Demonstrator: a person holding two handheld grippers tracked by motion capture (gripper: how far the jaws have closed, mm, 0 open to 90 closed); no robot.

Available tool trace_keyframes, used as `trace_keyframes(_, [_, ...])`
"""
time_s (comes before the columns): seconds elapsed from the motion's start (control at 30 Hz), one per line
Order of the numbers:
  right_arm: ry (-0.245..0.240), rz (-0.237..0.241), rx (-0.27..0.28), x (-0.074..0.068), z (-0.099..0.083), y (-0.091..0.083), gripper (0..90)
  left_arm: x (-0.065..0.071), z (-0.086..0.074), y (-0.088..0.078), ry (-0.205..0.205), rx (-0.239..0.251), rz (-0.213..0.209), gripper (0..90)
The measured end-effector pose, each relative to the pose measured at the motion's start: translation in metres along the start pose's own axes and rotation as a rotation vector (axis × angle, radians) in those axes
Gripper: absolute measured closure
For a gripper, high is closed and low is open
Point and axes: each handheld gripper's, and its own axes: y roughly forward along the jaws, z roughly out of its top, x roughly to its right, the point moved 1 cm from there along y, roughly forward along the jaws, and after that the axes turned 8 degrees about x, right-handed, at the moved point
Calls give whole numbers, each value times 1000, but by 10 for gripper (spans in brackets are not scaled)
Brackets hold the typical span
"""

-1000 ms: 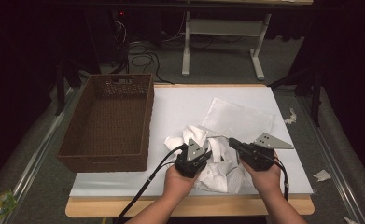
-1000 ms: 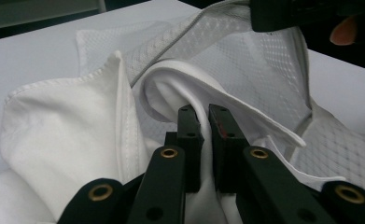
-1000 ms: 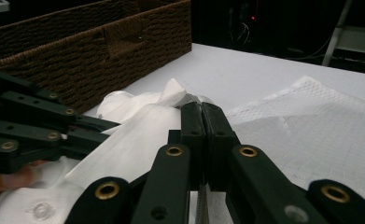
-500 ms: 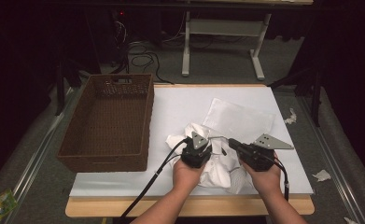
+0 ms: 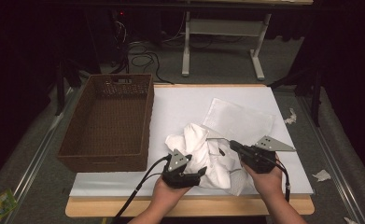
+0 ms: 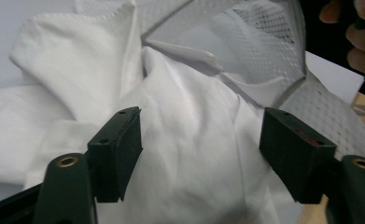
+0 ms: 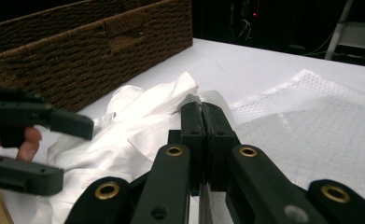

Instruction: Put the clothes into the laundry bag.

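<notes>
A: What is seen from the high view?

B: A crumpled white shirt (image 5: 203, 154) is seen lying on the white sheet (image 5: 180, 107) of the table (image 5: 189, 207), near the front edge. A mesh bag (image 5: 238, 119) is spread behind it and partly drawn over it. A brown basket (image 5: 106, 122) is set to the left, just beside the shirt. The left tongs (image 5: 200, 172) are held at the shirt's near left edge, the right tongs (image 5: 232, 144) at its right side, where the mesh meets the cloth.

A: And in the left gripper view?

B: The left tongs (image 6: 201, 154) are shown released: the jaws have just been opening, and they are parted wide. The shirt (image 6: 189, 154) is seen between and beyond them, but the pads are not pressed on it. The mesh bag (image 6: 264, 42) is lifted over the shirt's top.

A: And the right gripper view?

B: The right tongs (image 7: 202, 116) are clenched, the jaws drawn together. A thin edge, seemingly of the mesh bag (image 7: 320, 126), is pinched at their tips; which layer exactly cannot be told. The shirt (image 7: 133, 126) is lying just left of them, and the basket (image 7: 77, 51) is seen behind. The left tongs (image 7: 54, 149) are shown at the left edge, parted.
</notes>
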Motion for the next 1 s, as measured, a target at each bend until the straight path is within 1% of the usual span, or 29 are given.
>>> trace_keyframes(0.03, [-3, -1, -3, 0, -1, 0, 897, 1, -1, 1, 23, -12, -7, 411])
trace_keyframes(0.07, [-4, -1, -6, 0, -1, 1, 897, 2, -1, 3, 38, -32, -7, 439])
trace_keyframes(0.1, [1, -4, -9, -1, -2, 1, 897, 1, 0, 5, 34, -44, -12, 489])
trace_keyframes(0.13, [1, -6, -12, -1, -2, 2, 897, 1, 0, 5, 15, -44, -20, 561])
trace_keyframes(0.17, [-4, -7, -14, -1, -3, 3, 897, 0, -1, 6, 12, -49, -22, 612])
trace_keyframes(0.23, [-7, -7, -18, -1, -4, 4, 897, -1, -2, 10, 4, -70, -27, 668])
trace_keyframes(0.3, [-15, -6, -22, -2, -5, 4, 897, -2, -3, 13, -3, -89, -33, 760])
trace_keyframes(0.4, [-12, -1, -25, -3, -5, 4, 897, -1, -4, 16, -1, -112, -24, 864])
trace_keyframes(0.43, [-18, 0, -23, -3, -4, 4, 897, 0, -4, 16, 0, -110, -17, 874])
trace_keyframes(0.5, [-20, 2, -18, -3, -4, 4, 897, 0, 0, 16, 2, -91, -9, 881])
trace_keyframes(0.57, [-25, 4, -17, -4, -2, 3, 897, 0, 6, 14, 1, -53, 5, 883])
trace_keyframes(0.73, [-16, 16, -3, -6, 0, 4, 897, -1, 28, 10, -13, 22, 25, 886])
trace_keyframes(0.8, [-17, 18, 2, -7, 2, 4, 897, -2, 38, 10, -21, 48, 29, 886])
trace_keyframes(0.83, [-18, 17, 2, -7, 2, 4, 897, -1, 43, 11, -25, 58, 23, 886])
trace_keyframes(0.9, [-18, 15, 4, -6, 2, 5, 897, 4, 50, 16, -16, 69, 12, 886])
trace_keyframes(0.93, [-15, 16, 6, -5, 2, 5, 897, 7, 50, 19, -12, 62, 6, 886])
trace_keyframes(1.0, [9, 22, 13, -3, 4, 4, 897, 14, 50, 29, -1, 36, -3, 885])
